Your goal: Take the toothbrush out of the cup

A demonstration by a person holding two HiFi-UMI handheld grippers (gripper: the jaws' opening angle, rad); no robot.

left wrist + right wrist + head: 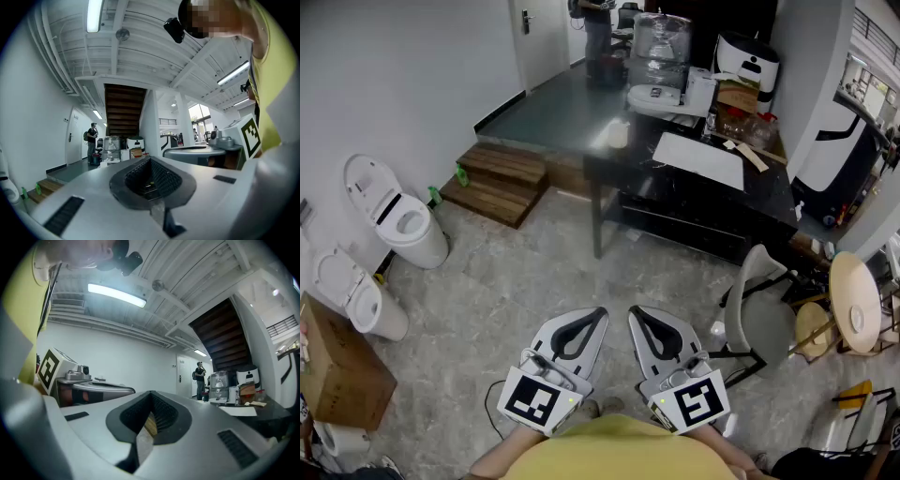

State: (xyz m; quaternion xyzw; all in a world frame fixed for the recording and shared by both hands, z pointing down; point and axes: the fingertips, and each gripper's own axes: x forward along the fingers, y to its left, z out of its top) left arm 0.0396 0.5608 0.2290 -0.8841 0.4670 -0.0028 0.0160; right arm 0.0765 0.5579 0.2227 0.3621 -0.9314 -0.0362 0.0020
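While the task has not yet begun, both tools hang shut and empty, well away from the table.

As I read it, this is the approach step. The left hand-held gripper and the right hand-held gripper sit close to the body above the grey marbled floor, each with its jaws pressed together and nothing between them. I cannot pick out the toothbrush or the cup in any view; my guess is that they stand among the clutter on the dark table ahead, near the white sheet. The next move calls for walking up to that table, finding the cup, then opening one tool. Around me are two toilets, wooden steps and a grey chair.
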